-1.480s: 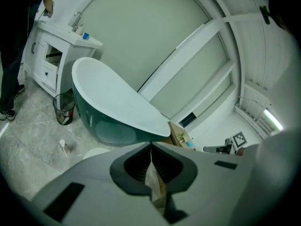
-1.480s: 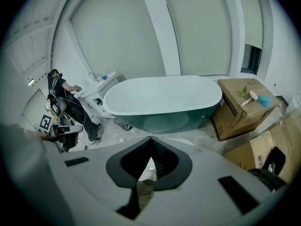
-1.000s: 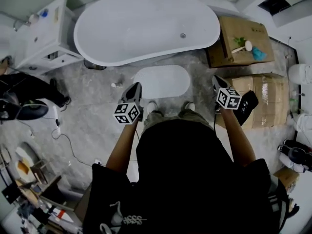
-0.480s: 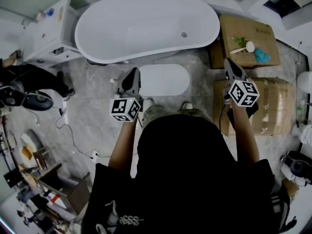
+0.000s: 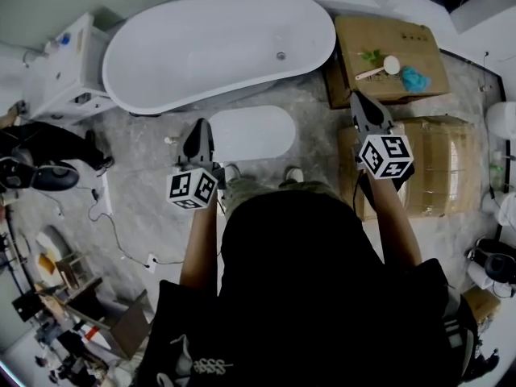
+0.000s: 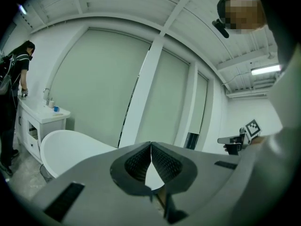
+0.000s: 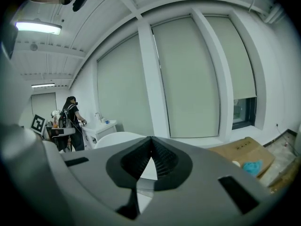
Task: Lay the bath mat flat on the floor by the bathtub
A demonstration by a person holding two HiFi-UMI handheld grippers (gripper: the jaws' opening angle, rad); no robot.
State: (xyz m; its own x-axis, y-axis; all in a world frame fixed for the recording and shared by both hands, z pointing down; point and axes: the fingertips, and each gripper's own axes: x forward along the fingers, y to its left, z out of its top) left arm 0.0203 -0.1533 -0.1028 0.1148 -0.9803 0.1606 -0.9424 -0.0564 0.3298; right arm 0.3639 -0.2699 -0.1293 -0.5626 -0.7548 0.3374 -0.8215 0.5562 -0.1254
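Note:
A white oval bath mat (image 5: 248, 133) lies flat on the grey floor, just in front of the white bathtub (image 5: 218, 47). My left gripper (image 5: 199, 131) hangs above the mat's left end, shut with nothing between its jaws. My right gripper (image 5: 360, 101) is raised over the cardboard boxes to the mat's right, also shut and empty. In the left gripper view the jaws (image 6: 151, 146) meet tip to tip, with the tub (image 6: 70, 147) beyond them. The right gripper view shows its jaws (image 7: 151, 140) pressed together too.
Cardboard boxes (image 5: 427, 164) stand right of the mat; one (image 5: 387, 59) carries a brush and a blue cloth. A white vanity (image 5: 68, 67) sits left of the tub, with a person in black (image 7: 73, 121) beside it. Cables and clutter lie at the lower left.
Both grippers have risen away from the floor and moved toward the tub end of the view, staying shut. The mat lies where it was.

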